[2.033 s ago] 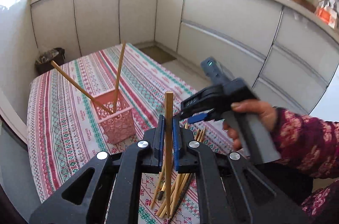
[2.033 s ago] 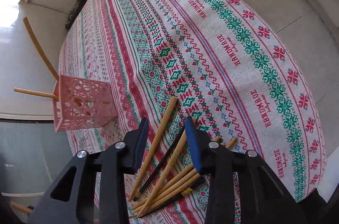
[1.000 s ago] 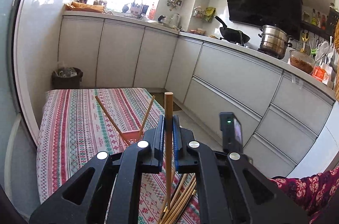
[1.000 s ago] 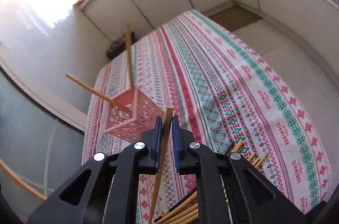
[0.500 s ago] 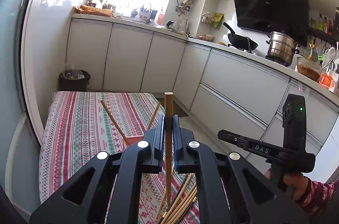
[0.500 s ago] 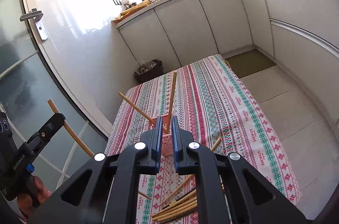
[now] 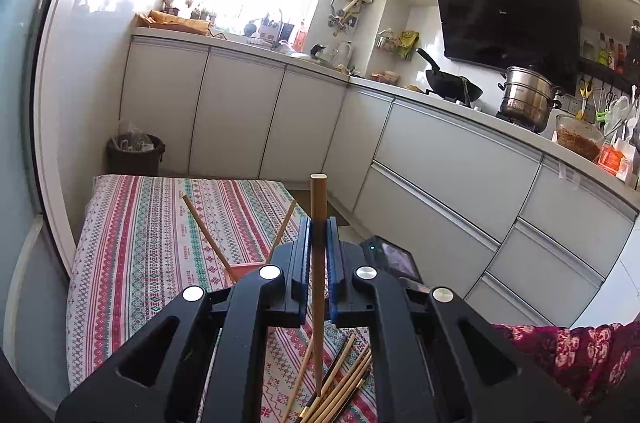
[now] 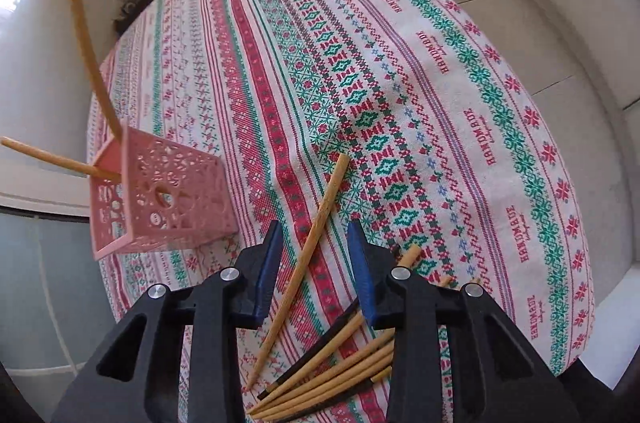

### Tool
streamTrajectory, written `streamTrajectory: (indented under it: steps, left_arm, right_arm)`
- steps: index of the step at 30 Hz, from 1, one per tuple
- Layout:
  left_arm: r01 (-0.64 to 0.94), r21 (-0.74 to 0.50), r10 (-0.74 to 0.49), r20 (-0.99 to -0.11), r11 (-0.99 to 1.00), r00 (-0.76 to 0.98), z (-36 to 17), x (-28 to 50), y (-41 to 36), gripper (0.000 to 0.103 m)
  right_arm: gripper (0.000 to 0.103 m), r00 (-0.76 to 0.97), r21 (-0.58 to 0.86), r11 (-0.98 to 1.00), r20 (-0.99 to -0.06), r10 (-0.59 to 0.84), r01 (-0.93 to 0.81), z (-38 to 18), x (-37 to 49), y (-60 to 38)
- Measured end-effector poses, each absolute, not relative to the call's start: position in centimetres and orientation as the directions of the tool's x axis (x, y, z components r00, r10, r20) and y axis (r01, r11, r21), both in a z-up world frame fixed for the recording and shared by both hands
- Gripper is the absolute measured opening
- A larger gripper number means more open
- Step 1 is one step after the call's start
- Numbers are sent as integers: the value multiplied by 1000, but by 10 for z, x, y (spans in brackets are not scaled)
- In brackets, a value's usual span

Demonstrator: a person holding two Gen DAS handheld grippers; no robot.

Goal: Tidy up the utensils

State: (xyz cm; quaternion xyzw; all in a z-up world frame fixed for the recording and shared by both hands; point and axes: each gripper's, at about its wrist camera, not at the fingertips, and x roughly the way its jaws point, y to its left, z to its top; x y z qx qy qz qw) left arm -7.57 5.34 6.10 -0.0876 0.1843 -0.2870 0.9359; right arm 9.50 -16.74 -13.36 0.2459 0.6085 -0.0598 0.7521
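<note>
My left gripper (image 7: 318, 239) is shut on a wooden chopstick (image 7: 319, 199), held upright above the table. Behind its left finger shows the pink basket (image 7: 248, 269), with two chopsticks (image 7: 204, 235) leaning out. My right gripper (image 8: 314, 227) points down at the striped tablecloth (image 8: 440, 103). Its jaws are opening, and a wooden chopstick (image 8: 332, 191) lies loose between them, touching neither pad. The pink basket (image 8: 168, 195) stands just left of it. A pile of wooden and dark chopsticks (image 8: 340, 375) lies under the right finger.
White kitchen cabinets (image 7: 440, 163) run along the far side and the right. A dark bin (image 7: 136, 155) stands beyond the table's far end. Bare floor (image 8: 540, 23) borders the table's right edge. A patterned sleeve (image 7: 568, 347) shows at lower right.
The right gripper has swung down from level toward the table and gone from shut to parted, with a chopstick now loose between its jaws. The left gripper has kept still with its chopstick.
</note>
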Motion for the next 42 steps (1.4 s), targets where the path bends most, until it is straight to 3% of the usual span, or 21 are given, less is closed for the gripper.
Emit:
streamTrajectory:
  steps: [4,7,8,13,17,23,30,42]
  left_arm:
    - [497,-292,-571,-292,817,767,61,-72,62,6]
    - [491,-299,-567,-282,818,774,63,-73,67,6]
    - [491,-301,-568,-277,817,775,64,-73,68,6]
    - [485,-303,-562,-274,821,780,64,-75,70,6]
    - [470,-304,-547,-261,828,795,66,-77,71,6]
    - [456,-300,-531,-252,838,809,67,-78,65,6]
    - [436,-296,-510,-255,850,822,64,-75,58,6]
    - [421,-285,-489,-244,861,837,68,-74,50,6]
  right_arm:
    - [32,194,217,890,-970,149,402,-156,113,-155]
    - [12,214,195,889,-970,114,413,-163,109,-151]
    - [12,244,210,882,-963,113,421,-160,105,-152]
    - [9,419,432,795,-873,250,425,-149,77,-173]
    - [9,574,476,823,-784,237,310,-104,45,-169]
    - [9,754,460,877,-624,204,143,-32,-21,-158]
    - [8,873,334,942,-459,164,-1,20,-67,-143]
    - [8,918,319,947,-369,146,-22,50,-91,-158]
